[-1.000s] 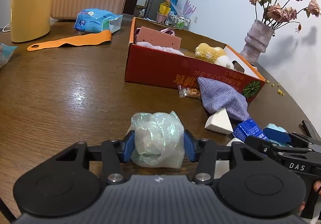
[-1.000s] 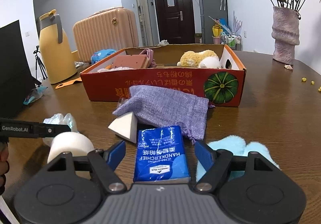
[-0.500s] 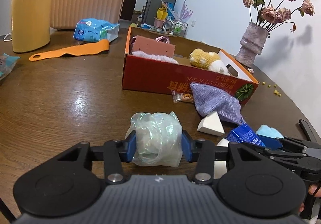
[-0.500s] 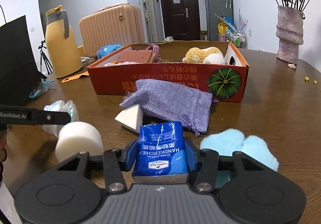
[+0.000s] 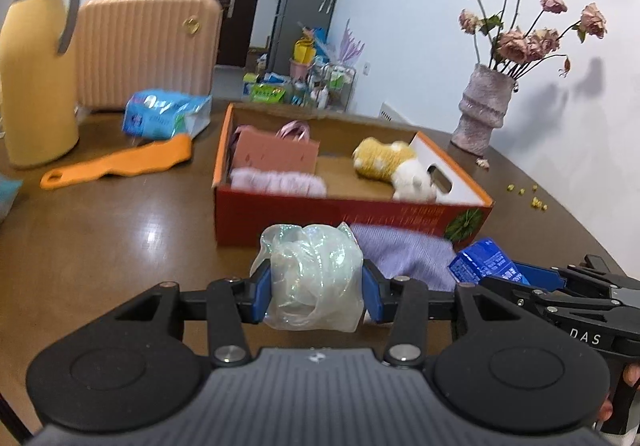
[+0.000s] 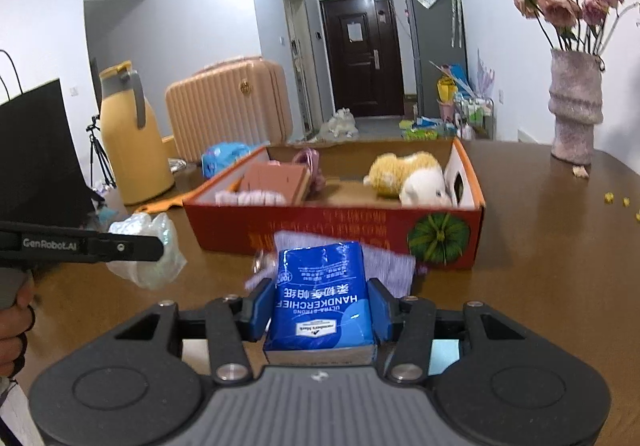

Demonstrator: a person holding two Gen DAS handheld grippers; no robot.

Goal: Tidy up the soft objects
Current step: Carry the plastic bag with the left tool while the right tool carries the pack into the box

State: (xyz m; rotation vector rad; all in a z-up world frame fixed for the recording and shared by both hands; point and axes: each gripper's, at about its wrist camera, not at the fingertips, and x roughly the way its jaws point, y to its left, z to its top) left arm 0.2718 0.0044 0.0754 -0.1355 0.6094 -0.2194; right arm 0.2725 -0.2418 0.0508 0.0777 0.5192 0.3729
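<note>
My left gripper (image 5: 316, 288) is shut on a crumpled clear plastic bag (image 5: 314, 278), lifted off the brown table (image 5: 112, 230). My right gripper (image 6: 320, 308) is shut on a blue handkerchief tissue pack (image 6: 324, 298), also raised. Ahead of both stands the red cardboard box (image 5: 344, 216) (image 6: 332, 230), open on top. Inside lie a pink paper bag (image 5: 276, 154), a fluffy pink item (image 5: 280, 182) and a yellow-and-white plush toy (image 5: 396, 166) (image 6: 412, 176). A purple cloth pouch (image 5: 404, 254) (image 6: 384, 266) lies in front of the box. In the left wrist view the right gripper (image 5: 532, 278) shows at the right, with the pack (image 5: 484, 260).
A yellow thermos jug (image 5: 36, 58), a peach suitcase (image 5: 148, 54), a blue wipes pack (image 5: 164, 114) and an orange strap (image 5: 120, 162) stand left of the box. A vase of dried roses (image 5: 484, 106) is at the back right. A black panel (image 6: 36, 154) rises at the left.
The right gripper closed on the tissue pack, then both grippers rose with their loads. The box interior now shows more from above; the sponges and blue fluffy item dropped out of sight.
</note>
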